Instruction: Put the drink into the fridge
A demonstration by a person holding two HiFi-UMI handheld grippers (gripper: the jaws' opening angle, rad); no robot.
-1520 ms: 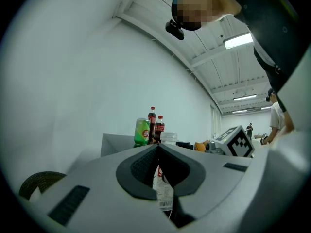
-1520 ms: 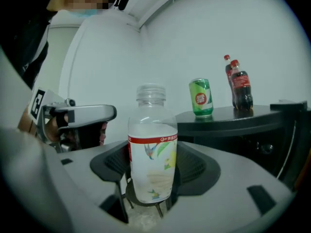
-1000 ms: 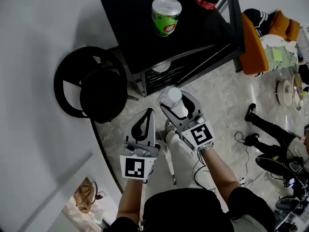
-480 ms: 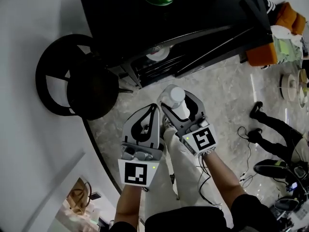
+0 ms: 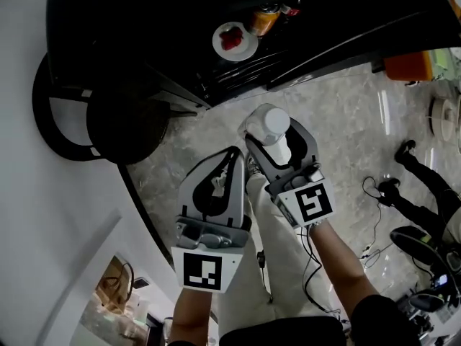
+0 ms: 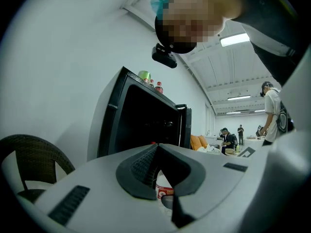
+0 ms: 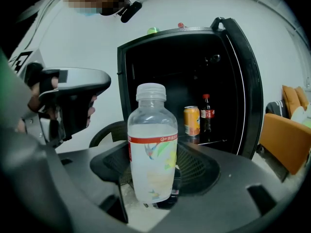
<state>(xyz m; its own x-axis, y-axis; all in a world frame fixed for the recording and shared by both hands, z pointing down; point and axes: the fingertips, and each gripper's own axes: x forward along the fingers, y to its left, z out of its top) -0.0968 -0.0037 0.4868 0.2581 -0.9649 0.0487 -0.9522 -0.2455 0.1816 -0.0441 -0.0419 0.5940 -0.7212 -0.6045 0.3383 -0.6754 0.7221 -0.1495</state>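
Right gripper (image 7: 154, 176) is seen closed on a clear plastic drink bottle (image 7: 152, 144) with a white screw cap and a red-banded label. The drink bottle is held upright, its lower body pinched between the dark ribbed pads, and most of it is filled with pale liquid. It is held outside a black fridge (image 7: 170, 40), in front of the opening, and the fridge door (image 7: 245, 96) is swung open to the right. On a shelf inside, an orange can (image 7: 191, 121) and a dark cola bottle with a red label (image 7: 207, 113) are stood just beside each other. In the head view a white plate with something red on it (image 5: 234, 40) is seen inside the fridge, near the can.

Left gripper (image 6: 156, 149) is shown with its jaws brought together and nothing gripped between them. It is held just to the left of the right gripper, over a grey marbled floor (image 5: 346, 121). A dark round wicker chair (image 5: 108, 117) is placed beside the fridge, against a white wall (image 5: 43, 215). On top of the fridge a green cup (image 6: 144, 75) and red-capped bottles (image 6: 158, 88) can be made out. An orange seat (image 7: 286, 140) is set to the right of the fridge.
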